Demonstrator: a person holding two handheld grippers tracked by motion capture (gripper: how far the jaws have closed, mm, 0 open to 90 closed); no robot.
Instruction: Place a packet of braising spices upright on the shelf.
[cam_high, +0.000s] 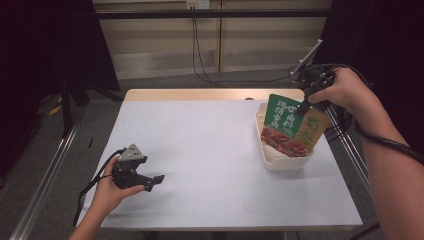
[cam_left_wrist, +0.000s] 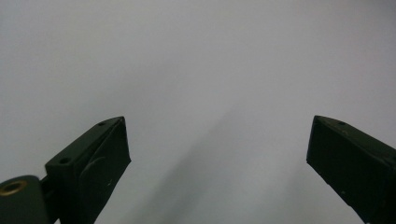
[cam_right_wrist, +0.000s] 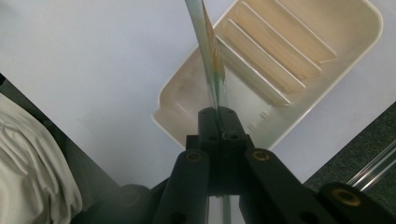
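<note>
One white table (cam_high: 215, 160), bare apart from one cream ribbed tray (cam_high: 282, 161) near its far right edge. One green-and-yellow food pouch (cam_high: 292, 125), printed with red food, stands upright in the tray, its top edge clamped between the closed jaws of the right gripper (cam_high: 305, 106). Left gripper (cam_high: 155, 179), well apart from the tray at the table's near left, jaws spread wide, empty.

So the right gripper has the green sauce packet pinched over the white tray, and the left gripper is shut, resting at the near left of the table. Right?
Not quite: the left gripper is open, as the left gripper view shows, its fingers standing wide apart over bare table. The rest holds: the right gripper is shut on the green sauce packet over the white tray.
</note>
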